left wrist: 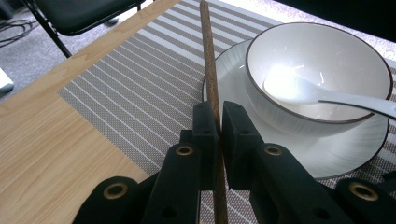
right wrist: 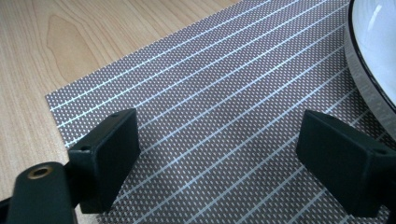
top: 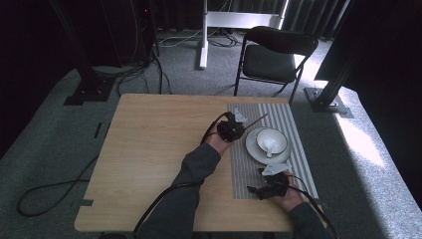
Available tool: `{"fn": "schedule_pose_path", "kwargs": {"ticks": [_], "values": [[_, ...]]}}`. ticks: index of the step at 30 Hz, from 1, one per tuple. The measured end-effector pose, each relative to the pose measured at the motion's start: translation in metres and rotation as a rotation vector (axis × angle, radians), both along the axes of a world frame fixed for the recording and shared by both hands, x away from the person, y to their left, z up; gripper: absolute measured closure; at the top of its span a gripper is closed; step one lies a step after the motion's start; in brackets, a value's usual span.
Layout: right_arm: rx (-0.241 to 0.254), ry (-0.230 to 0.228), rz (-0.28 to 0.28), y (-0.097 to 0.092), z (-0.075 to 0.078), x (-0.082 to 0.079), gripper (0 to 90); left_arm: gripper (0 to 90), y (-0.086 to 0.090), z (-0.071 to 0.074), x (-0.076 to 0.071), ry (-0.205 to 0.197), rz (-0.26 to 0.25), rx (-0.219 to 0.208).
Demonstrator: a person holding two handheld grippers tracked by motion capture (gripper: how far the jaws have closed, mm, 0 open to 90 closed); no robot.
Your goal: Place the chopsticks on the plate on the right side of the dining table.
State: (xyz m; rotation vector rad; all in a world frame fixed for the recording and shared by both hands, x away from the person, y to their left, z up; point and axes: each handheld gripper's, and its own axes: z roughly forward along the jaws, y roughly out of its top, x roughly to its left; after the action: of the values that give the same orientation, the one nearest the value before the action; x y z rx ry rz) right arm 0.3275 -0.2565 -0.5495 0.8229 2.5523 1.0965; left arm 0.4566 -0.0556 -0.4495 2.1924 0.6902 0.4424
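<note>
The wooden tabletop (top: 149,149) carries a grey striped placemat (top: 291,124) along its right edge, reaching from the far edge almost to the near one. Near the middle of the placemat sits a white plate (top: 255,152) with a dark rim, and on the plate stands a white bowl (top: 278,137). A white spoon (top: 269,145) lies inside the bowl, its handle leaning over the rim.

The left gripper (top: 238,124) hovers at the placemat's left edge, toward the far end and just beside the plate. In the left gripper view its jaws are pressed together on a thin brown chopstick (left wrist: 208,60), clamped partway along its length. The chopstick points out from the jaws toward the far right corner of the tabletop, passing above the placemat close to the plate's left rim.

The right gripper (top: 255,189) sits low over the near end of the placemat, close to the tabletop's near edge. In the right gripper view its jaws stand wide apart above the bare placemat, with nothing between them.
</note>
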Motion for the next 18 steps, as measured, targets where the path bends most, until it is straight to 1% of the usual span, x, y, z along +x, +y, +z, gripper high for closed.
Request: {"fn": "schedule_pose_path", "kwargs": {"ticks": [3,7,11,14,18], "values": [[0.001,0.0,0.0,0.0,0.0,0.0,12.5,84.5,-0.003,-0.002,0.002,0.005,0.002,-0.007],[-0.001,-0.001,0.0,0.0,0.0,0.0,12.5,84.5,-0.008,-0.006,0.003,0.007,-0.002,-0.001],[0.0,0.001,-0.001,0.0,0.0,0.0,12.5,84.4,-0.01,-0.011,0.004,0.012,-0.011,-0.015],[0.0,-0.001,0.001,0.0,0.0,0.0,12.5,84.4,-0.01,-0.016,0.007,0.023,0.0,-0.008],[-0.001,-0.001,0.001,0.0,0.0,0.0,12.5,84.4,-0.011,-0.022,0.009,0.033,0.002,-0.005]]}}
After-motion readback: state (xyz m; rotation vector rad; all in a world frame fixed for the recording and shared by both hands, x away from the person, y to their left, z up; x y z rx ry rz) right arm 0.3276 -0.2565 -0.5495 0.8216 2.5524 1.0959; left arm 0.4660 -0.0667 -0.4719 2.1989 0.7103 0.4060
